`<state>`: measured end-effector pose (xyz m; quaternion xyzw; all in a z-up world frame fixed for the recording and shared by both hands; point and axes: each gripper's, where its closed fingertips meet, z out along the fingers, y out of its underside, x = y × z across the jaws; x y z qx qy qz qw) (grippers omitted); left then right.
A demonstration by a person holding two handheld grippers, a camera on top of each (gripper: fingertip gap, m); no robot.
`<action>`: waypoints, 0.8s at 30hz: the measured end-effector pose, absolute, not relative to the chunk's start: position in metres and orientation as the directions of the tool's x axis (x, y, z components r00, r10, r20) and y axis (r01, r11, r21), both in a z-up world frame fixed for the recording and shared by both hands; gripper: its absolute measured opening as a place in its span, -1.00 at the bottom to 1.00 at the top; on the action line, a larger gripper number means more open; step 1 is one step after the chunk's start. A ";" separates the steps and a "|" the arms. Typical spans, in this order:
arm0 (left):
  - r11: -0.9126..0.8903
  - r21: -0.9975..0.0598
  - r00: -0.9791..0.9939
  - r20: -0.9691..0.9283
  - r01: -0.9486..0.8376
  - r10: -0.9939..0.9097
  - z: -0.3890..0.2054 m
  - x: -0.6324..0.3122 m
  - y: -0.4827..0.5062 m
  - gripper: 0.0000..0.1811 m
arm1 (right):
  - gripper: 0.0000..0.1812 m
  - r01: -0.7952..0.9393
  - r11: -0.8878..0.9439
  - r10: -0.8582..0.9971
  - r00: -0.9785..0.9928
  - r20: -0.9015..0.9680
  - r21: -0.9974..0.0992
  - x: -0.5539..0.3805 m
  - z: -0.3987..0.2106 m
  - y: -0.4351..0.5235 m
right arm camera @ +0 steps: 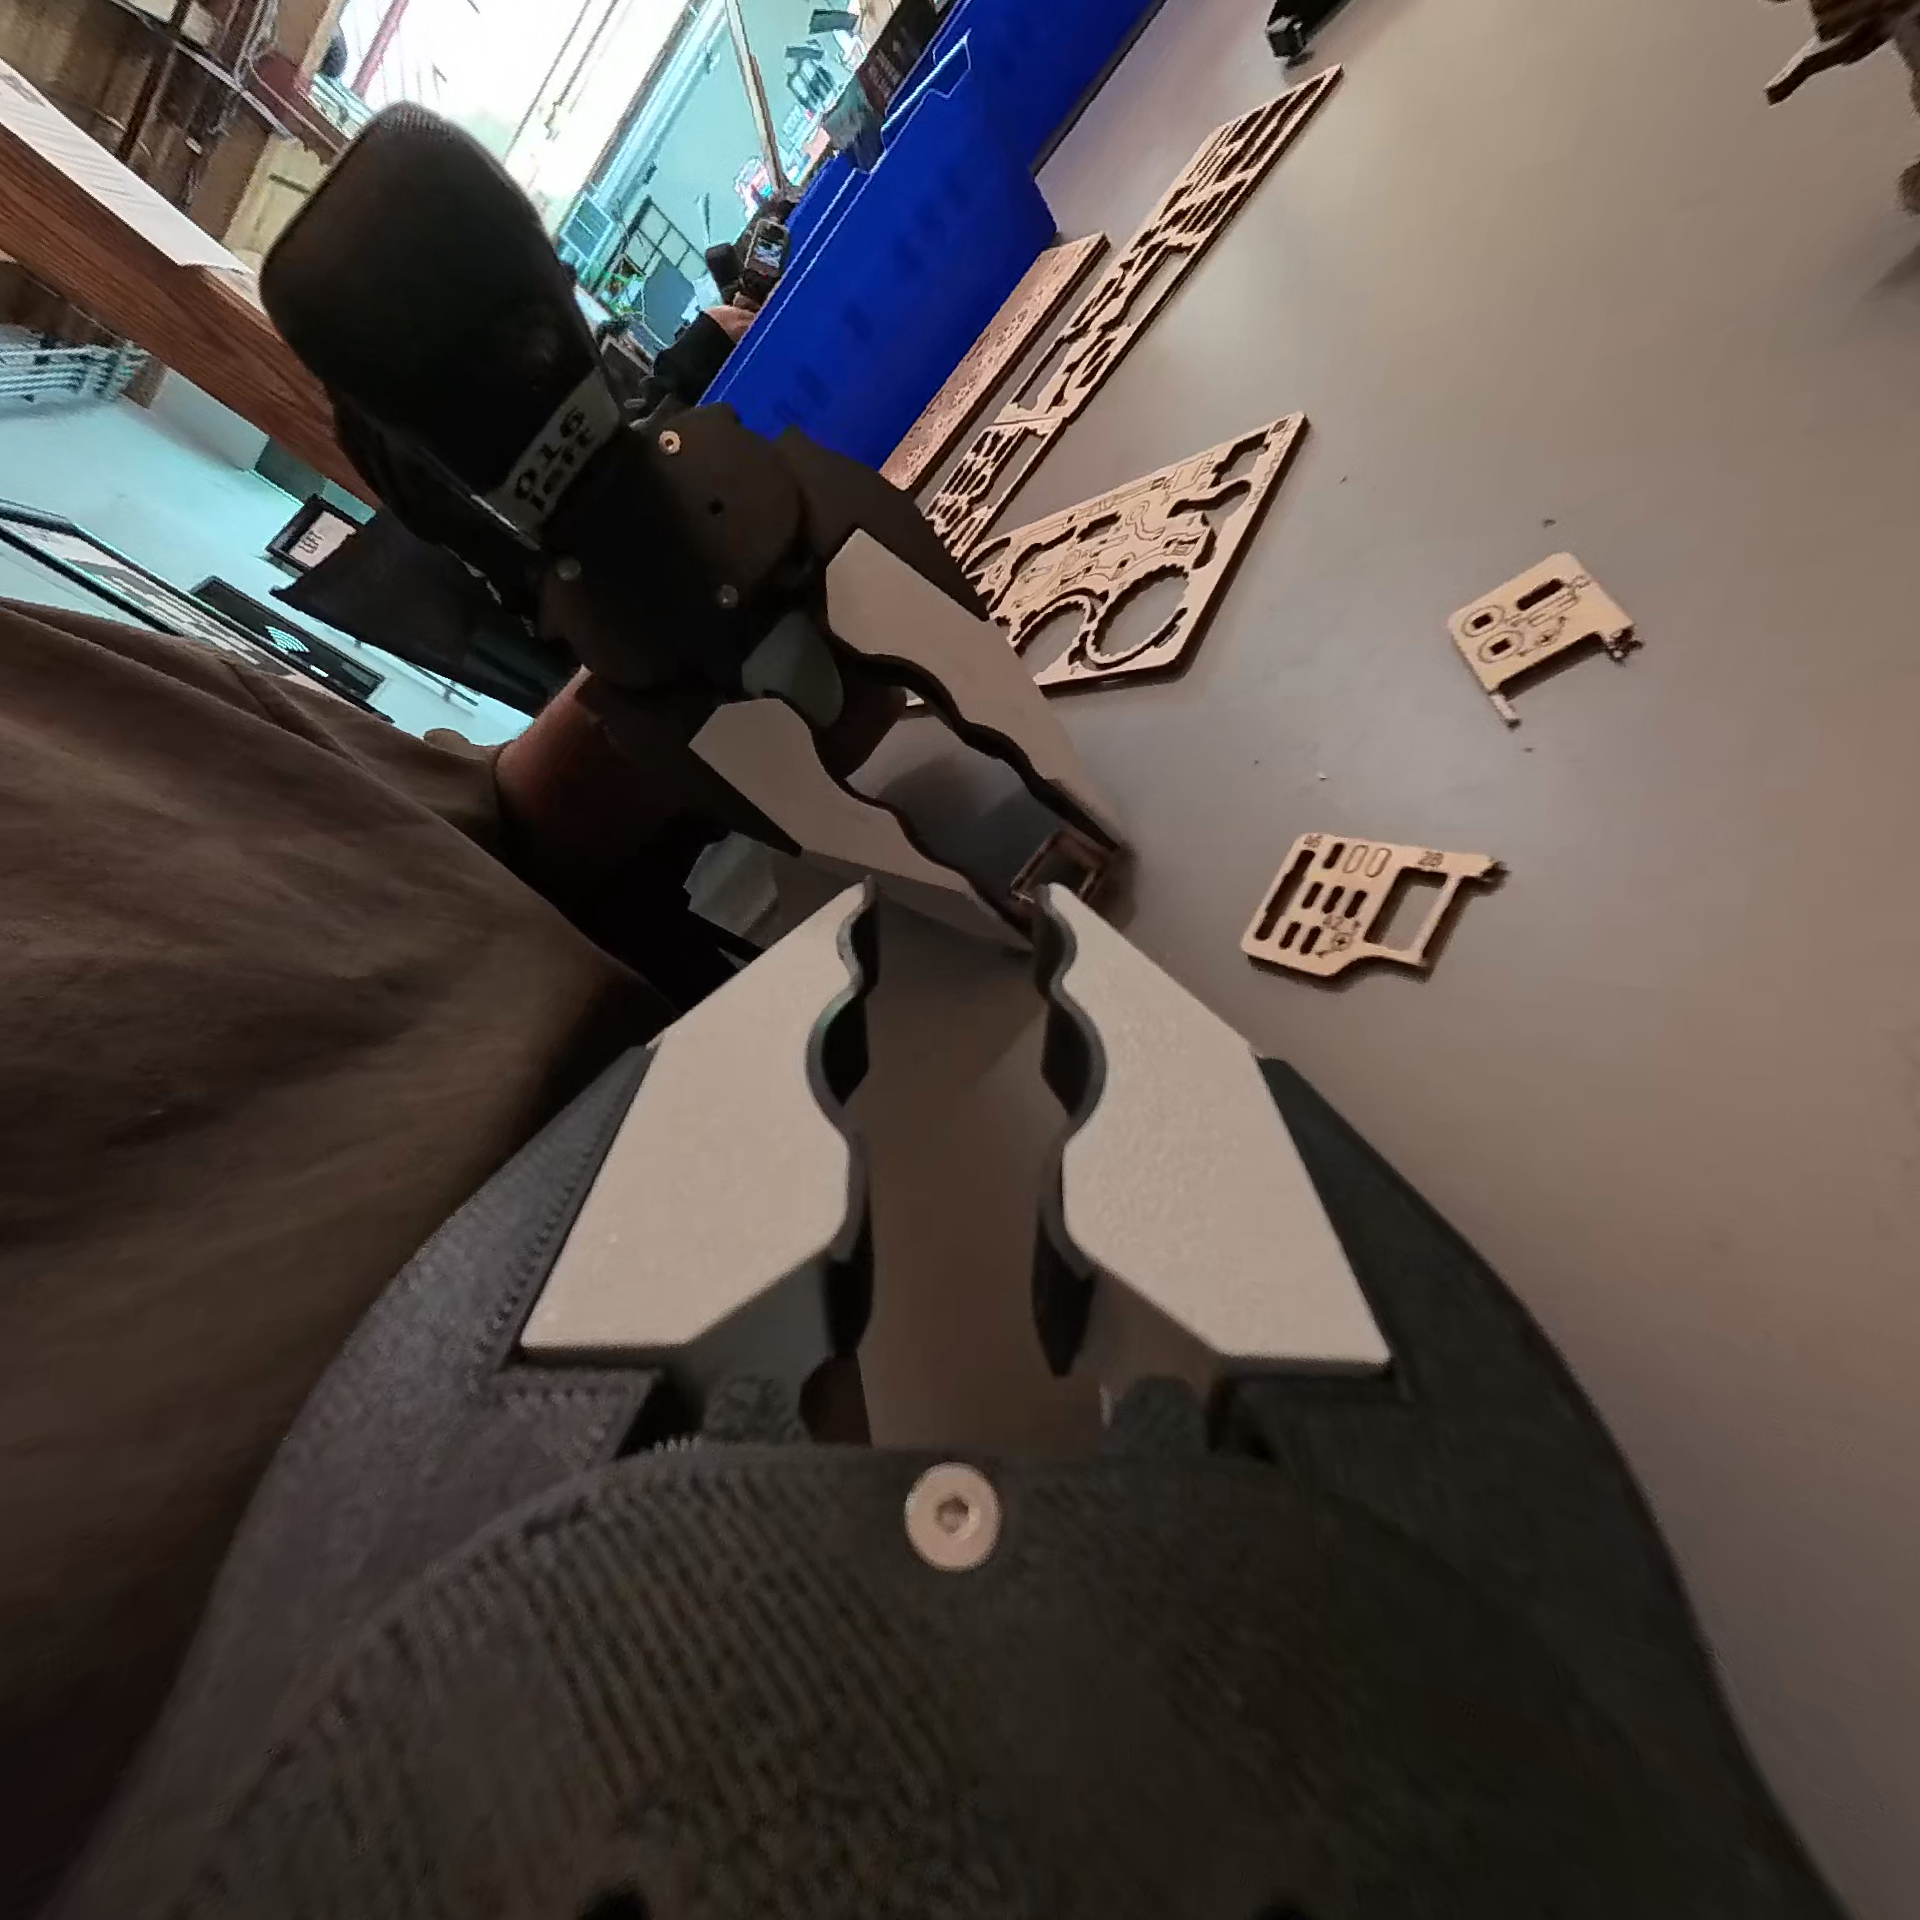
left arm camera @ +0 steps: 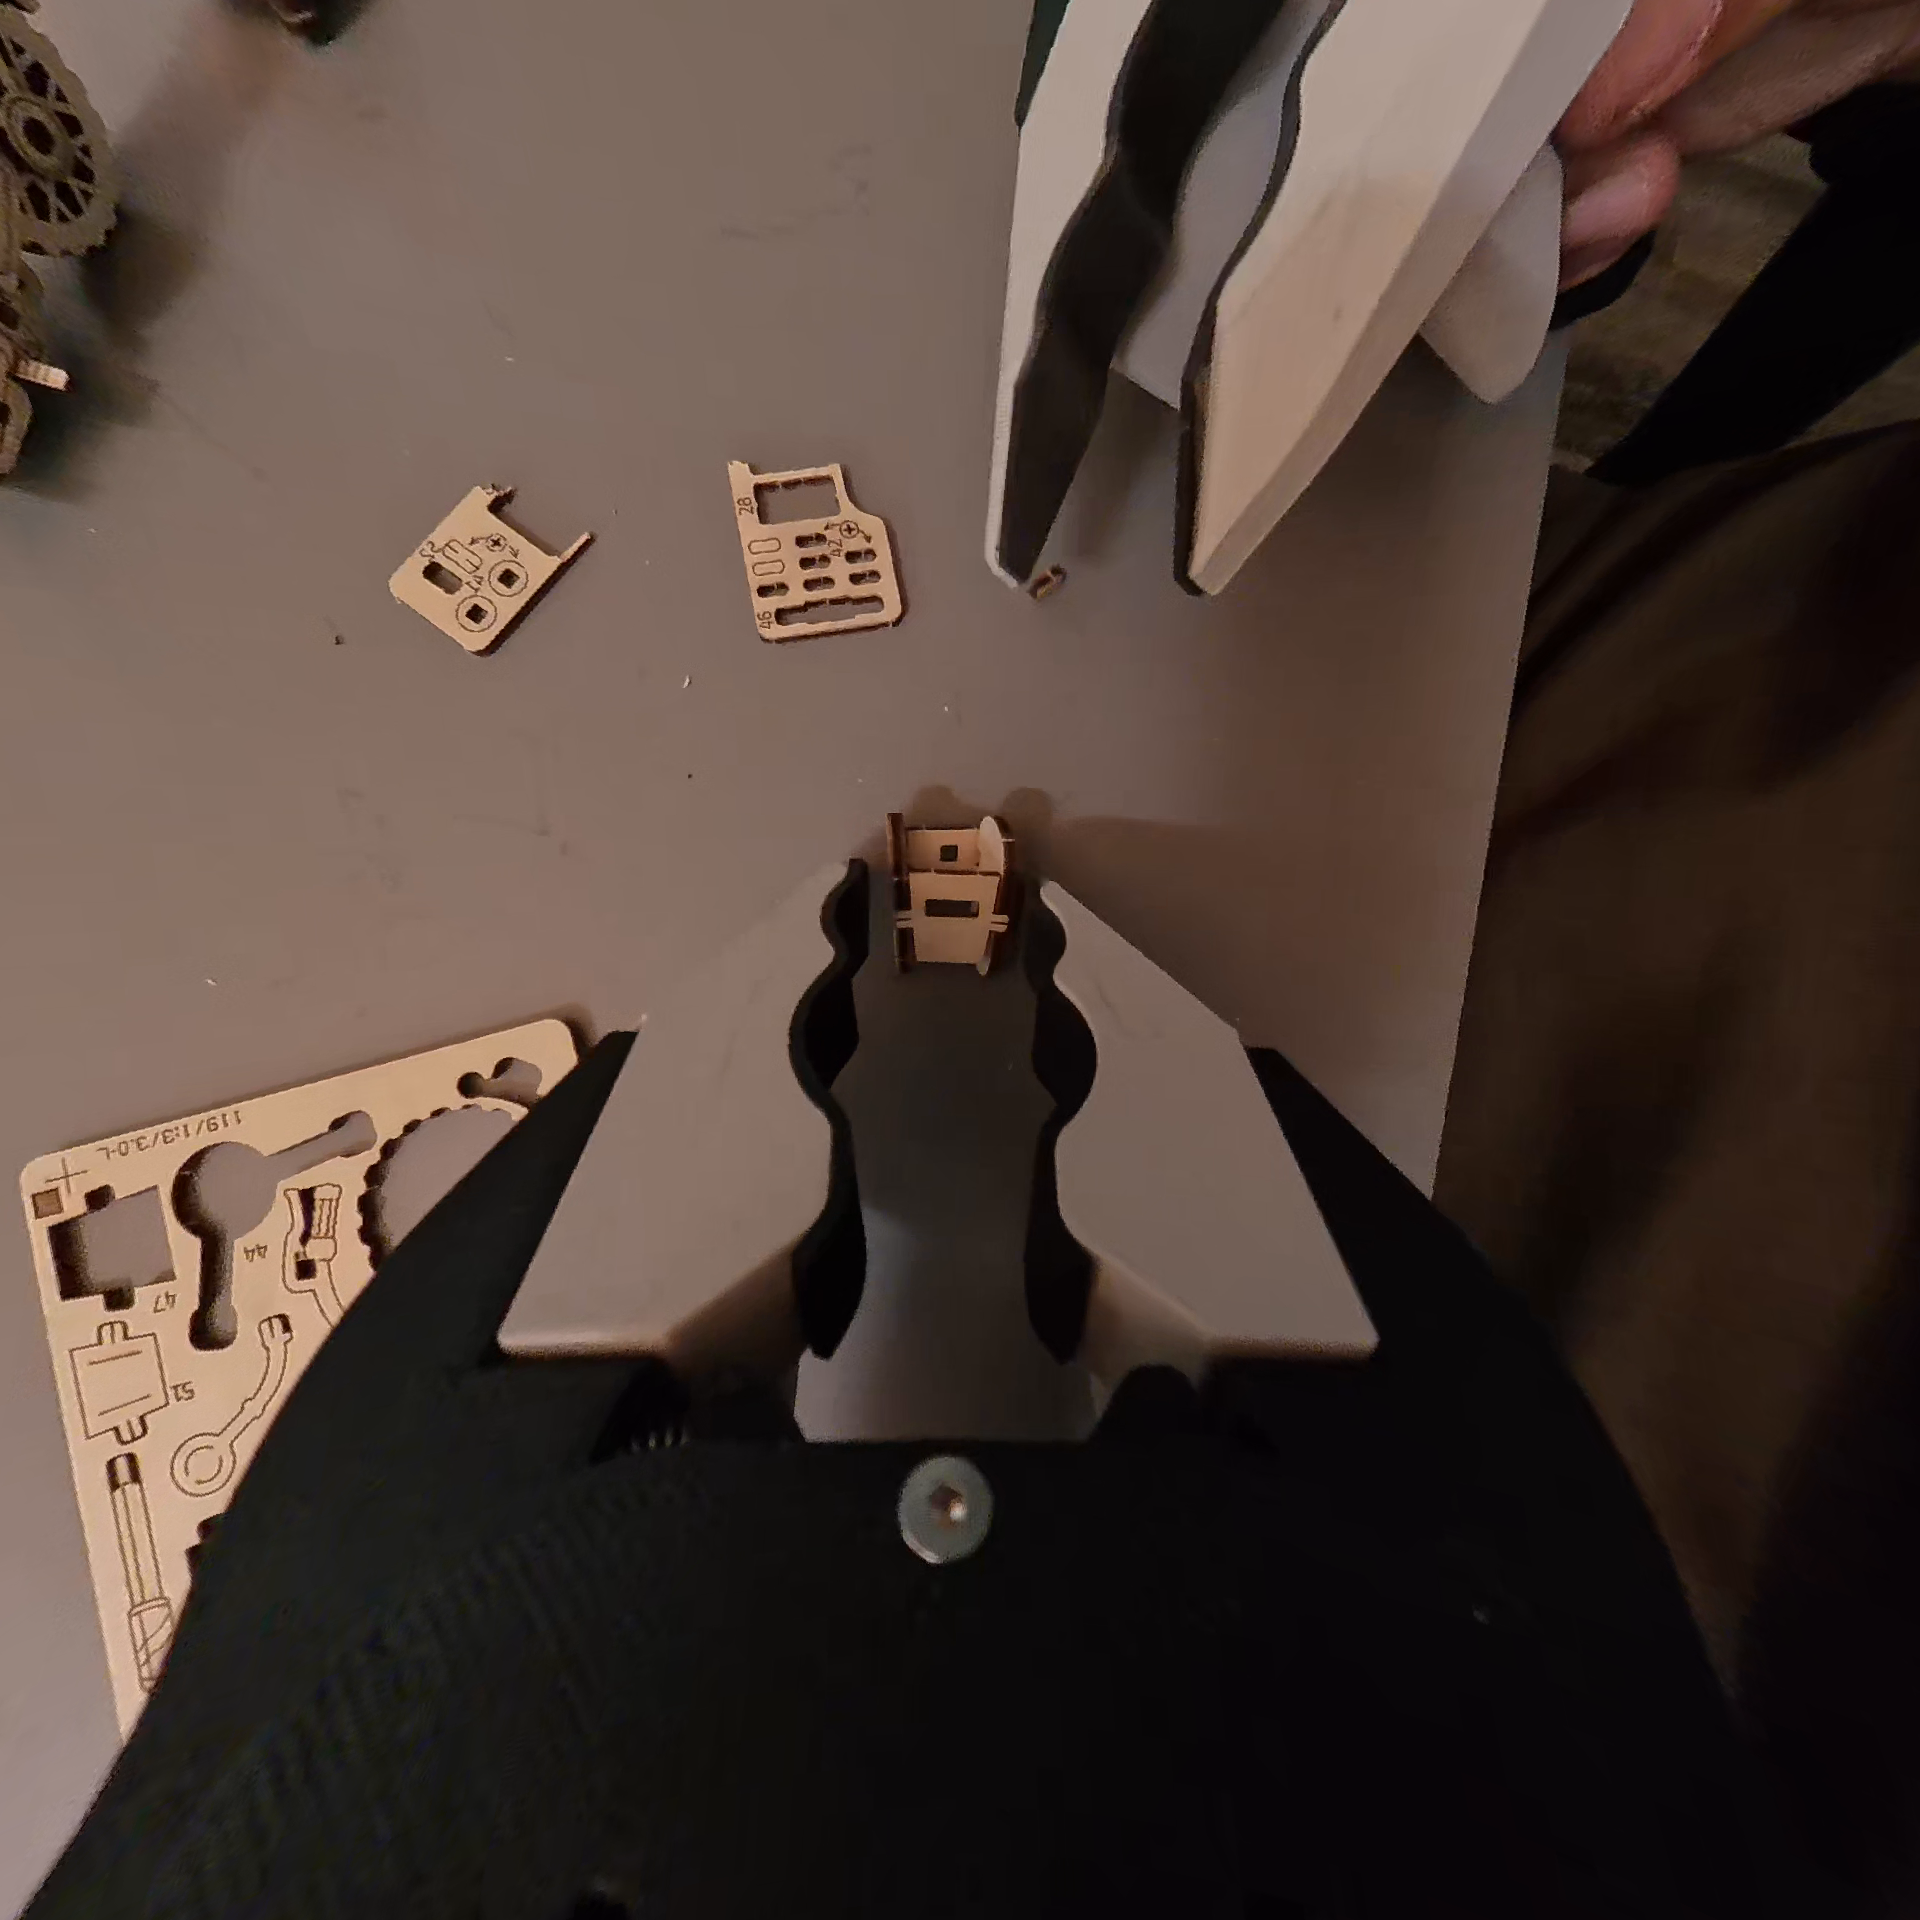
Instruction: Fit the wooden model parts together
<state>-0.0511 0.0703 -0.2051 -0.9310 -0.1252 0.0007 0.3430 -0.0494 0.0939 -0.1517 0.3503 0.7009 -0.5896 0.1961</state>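
Observation:
A small boxy wooden assembly (left arm camera: 951,914) stands on the grey table (left arm camera: 416,831), between the fingertips of my left gripper (left arm camera: 951,891), which is shut on it. The right wrist view shows that gripper (right arm camera: 1065,883) pinching the assembly (right arm camera: 1075,864) against the tabletop. My right gripper (right arm camera: 956,904) is open and empty; in the left wrist view it (left arm camera: 1107,577) hovers beyond the assembly, tips down near a tiny wooden bit (left arm camera: 1047,582). Two loose flat parts lie farther out: a slotted plate (left arm camera: 821,556) (right arm camera: 1361,914) and a plate with two round marks (left arm camera: 488,571) (right arm camera: 1538,623).
A punched-out wooden sheet (left arm camera: 208,1299) lies by my left gripper; more sheets (right arm camera: 1143,561) lie beyond. A dark gear model (left arm camera: 42,156) sits at the far left. The table edge (left arm camera: 1496,883) runs close on the right, beside a person's brown clothing. A blue bin (right arm camera: 914,239) stands behind. Spacing between my two grippers at the tips: around 6 centimeters. The slotted plate (left arm camera: 821,556) lies around 5 centimeters away from my right fingertips. Look for it in the right wrist view (right arm camera: 1330,908) too.

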 end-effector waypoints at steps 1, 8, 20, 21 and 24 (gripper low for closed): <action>-0.733 -0.638 0.969 0.089 0.234 0.232 -0.205 -0.051 0.070 -0.68 | -0.70 0.723 0.057 0.262 -0.676 -0.689 -0.688 -0.050 -0.152 0.094; -0.715 -0.655 0.967 0.112 0.244 0.228 -0.202 -0.046 0.072 -0.63 | -0.69 0.710 0.120 0.334 -0.687 -0.645 -0.694 -0.051 -0.163 0.087; -0.627 -0.714 0.944 0.151 0.310 0.294 -0.196 -0.053 0.063 -0.59 | -0.60 0.701 0.045 0.269 -0.695 -0.667 -0.712 -0.053 -0.148 0.088; -0.632 -0.714 0.946 0.142 0.301 0.291 -0.197 -0.052 0.063 -0.59 | -0.59 0.696 0.040 0.271 -0.698 -0.663 -0.717 -0.053 -0.148 0.089; -0.628 -0.723 0.949 0.126 0.286 0.287 -0.198 -0.050 0.064 -0.59 | -0.59 0.670 0.046 0.291 -0.718 -0.632 -0.741 -0.052 -0.147 0.091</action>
